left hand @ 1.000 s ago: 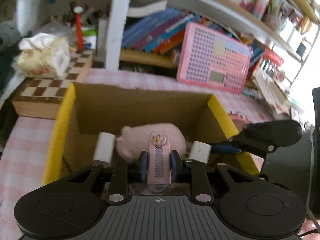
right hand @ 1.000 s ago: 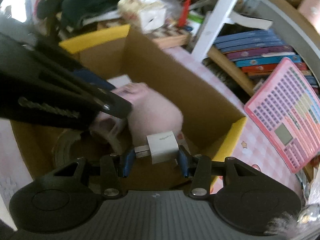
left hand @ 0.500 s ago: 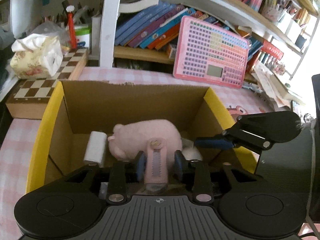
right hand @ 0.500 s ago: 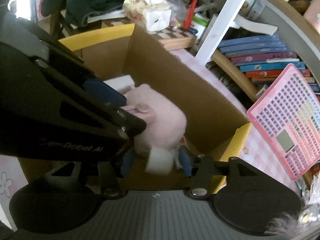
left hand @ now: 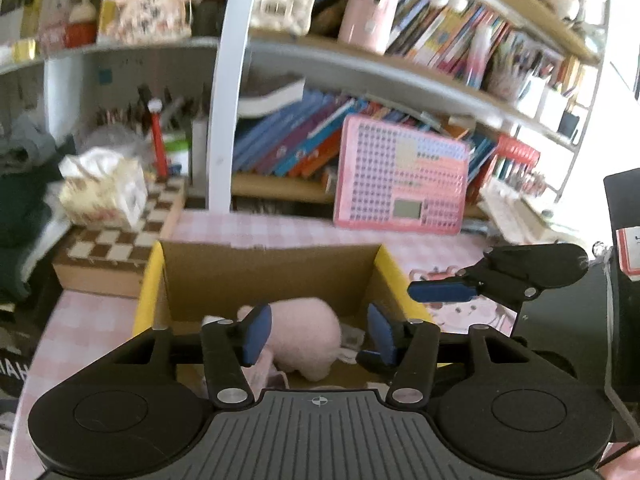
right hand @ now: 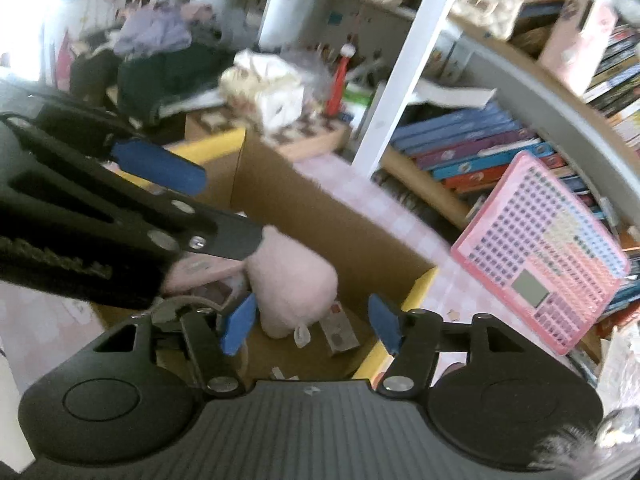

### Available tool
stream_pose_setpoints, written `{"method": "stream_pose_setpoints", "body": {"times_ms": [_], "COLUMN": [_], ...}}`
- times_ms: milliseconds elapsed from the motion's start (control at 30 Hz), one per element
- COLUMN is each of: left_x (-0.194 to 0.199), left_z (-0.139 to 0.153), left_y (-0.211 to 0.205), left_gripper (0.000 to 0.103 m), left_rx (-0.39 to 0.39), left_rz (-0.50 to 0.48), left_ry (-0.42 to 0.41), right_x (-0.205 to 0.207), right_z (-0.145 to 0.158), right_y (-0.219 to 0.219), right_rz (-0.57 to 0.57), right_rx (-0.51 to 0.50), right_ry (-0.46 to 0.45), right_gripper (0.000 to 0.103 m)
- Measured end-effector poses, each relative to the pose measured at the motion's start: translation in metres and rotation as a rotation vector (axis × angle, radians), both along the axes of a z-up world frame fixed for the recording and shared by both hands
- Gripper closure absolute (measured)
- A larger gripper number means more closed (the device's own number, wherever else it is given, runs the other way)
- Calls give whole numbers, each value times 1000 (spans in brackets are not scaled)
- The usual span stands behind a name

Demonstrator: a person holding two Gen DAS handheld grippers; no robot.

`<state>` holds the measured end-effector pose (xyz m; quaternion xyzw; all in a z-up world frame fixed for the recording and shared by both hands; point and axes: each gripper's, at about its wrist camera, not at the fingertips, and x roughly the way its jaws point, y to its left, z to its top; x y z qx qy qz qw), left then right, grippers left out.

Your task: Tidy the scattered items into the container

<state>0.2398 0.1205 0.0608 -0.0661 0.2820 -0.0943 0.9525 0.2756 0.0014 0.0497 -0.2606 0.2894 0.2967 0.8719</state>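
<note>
A cardboard box (left hand: 272, 272) with yellow flaps stands on the pink checked table; it also shows in the right wrist view (right hand: 332, 232). A pink plush pig (left hand: 308, 340) lies inside it, also seen in the right wrist view (right hand: 292, 280), with a pink flat item (right hand: 200, 272) beside it. My left gripper (left hand: 316, 336) is open and empty above the box's near edge. My right gripper (right hand: 310, 324) is open and empty over the box's right part. Small cards (right hand: 340, 332) lie on the box floor.
A pink toy keyboard (left hand: 400, 176) leans against the bookshelf behind the box. A chessboard box (left hand: 120, 240) with a tissue pack (left hand: 104, 192) sits at the left. A white shelf post (left hand: 224, 92) rises behind. Books fill the shelves.
Both grippers opened and let go: the left dropped the pink flat item, the right dropped the white charger, into the box. Both grippers then rose and pulled back.
</note>
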Motion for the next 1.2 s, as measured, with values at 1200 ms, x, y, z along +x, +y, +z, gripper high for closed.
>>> {"method": "stream_pose_setpoints", "body": {"times_ms": [1200], "left_x": [-206], "left_z": [-30], "left_y": [-18], "left_gripper": [16], "left_rx": [98], "left_rz": [120], "left_ry": [18], "right_x": [-228], "right_z": [-16], "right_y": [-102], "right_rz": [-634], "right_rx": [310], "right_ry": [-47], "right_gripper": [16]}}
